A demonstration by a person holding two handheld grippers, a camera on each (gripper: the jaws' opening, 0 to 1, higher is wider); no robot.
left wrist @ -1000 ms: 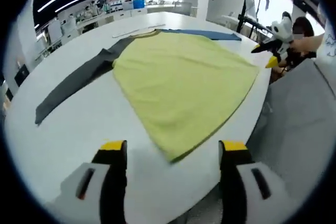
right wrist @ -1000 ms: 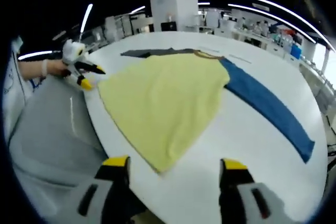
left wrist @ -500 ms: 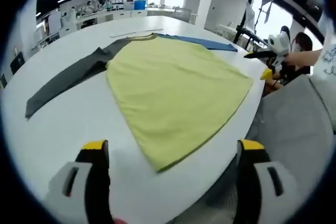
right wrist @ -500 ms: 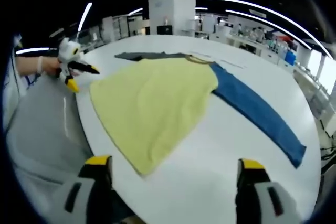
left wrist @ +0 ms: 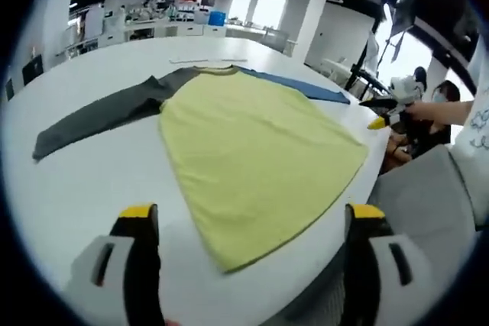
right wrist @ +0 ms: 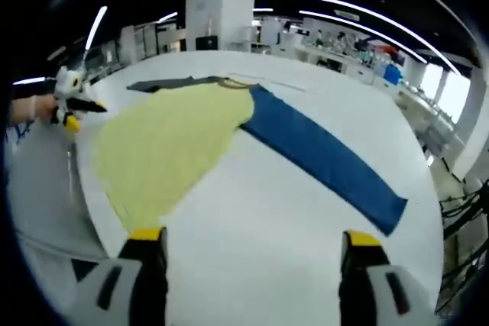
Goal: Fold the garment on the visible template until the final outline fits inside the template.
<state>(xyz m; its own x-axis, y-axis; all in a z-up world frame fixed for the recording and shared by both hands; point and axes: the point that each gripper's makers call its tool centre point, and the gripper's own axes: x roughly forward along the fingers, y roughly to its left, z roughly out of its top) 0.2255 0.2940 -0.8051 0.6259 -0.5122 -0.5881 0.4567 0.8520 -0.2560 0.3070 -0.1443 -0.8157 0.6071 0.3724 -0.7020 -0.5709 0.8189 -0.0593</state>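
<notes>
Shirt (left wrist: 256, 154) lies flat on the white table (left wrist: 84, 181), yellow body spread wide, hem corner pointing toward the left gripper (left wrist: 248, 223). Left gripper's jaws stand wide apart, yellow tips up, nothing between them, above the table just short of the shirt's hem corner. Grey sleeve (left wrist: 99, 112) runs out from the shirt's collar end to the left in the left gripper view; blue sleeve (left wrist: 294, 85) runs out on the far side of the shirt. A thin pale strip lies on the table beyond the collar, too small to tell what it is.

In the right gripper view the right gripper (right wrist: 248, 242) has its jaws spread wide too, empty, over bare table beside the shirt (right wrist: 164, 143). Blue sleeve (right wrist: 321, 158) stretches from the collar toward the table (right wrist: 252, 211) edge, right of the shirt body. Grey sleeve (right wrist: 164, 83) shows at the far end by the collar.

Each gripper also appears small in the other's view, off the table edge next to the shirt, held by a hand (left wrist: 432, 111). Grey cloth (left wrist: 416, 211) sits below the table edge near the shirt's hem.
</notes>
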